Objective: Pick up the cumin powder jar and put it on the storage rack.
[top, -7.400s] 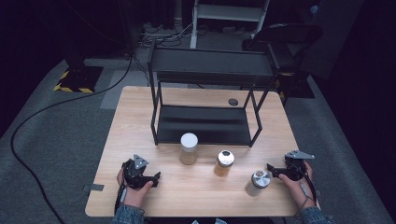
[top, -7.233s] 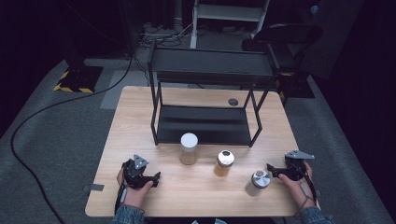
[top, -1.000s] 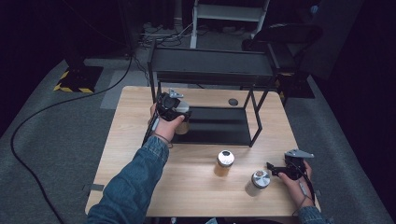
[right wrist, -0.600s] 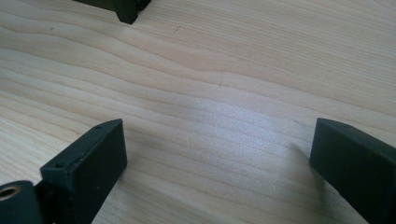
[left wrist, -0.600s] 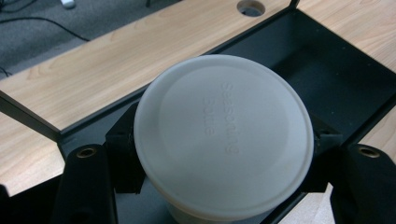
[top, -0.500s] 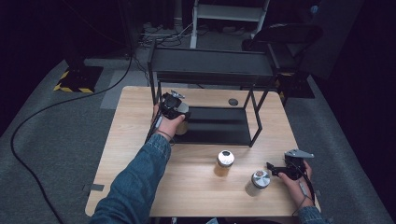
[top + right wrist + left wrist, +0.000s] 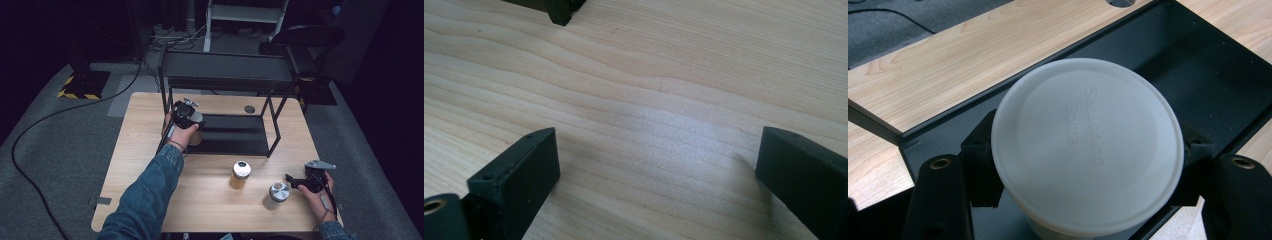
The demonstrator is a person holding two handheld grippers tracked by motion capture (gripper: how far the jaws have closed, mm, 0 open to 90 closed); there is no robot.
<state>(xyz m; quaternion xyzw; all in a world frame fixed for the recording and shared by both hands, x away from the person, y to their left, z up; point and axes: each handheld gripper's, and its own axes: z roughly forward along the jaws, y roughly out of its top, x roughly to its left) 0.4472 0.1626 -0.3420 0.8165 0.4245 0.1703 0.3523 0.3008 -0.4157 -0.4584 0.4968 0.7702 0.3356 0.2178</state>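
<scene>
Left gripper (image 7: pixel 1083 165) is clamping the white-lidded jar (image 7: pixel 1087 150) over the rack's (image 7: pixel 227 75) bottom shelf.
Right gripper (image 7: pixel 659 170) is resting near right on the worktop (image 7: pixel 210 195), jaws gaping wide beside a silver-lidded jar (image 7: pixel 276 194).

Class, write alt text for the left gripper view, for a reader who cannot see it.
A round white plastic jar lid, faintly embossed with lettering, is clamped between the two black jaws of the left gripper. Beneath it lies the black metal lower shelf of a rack, standing on a light wooden table.

Black cable (image 7: pixel 30 130) across grey carpet (image 7: pixel 65 165); yellow-striped base (image 7: pixel 82 84) nearby.
</scene>
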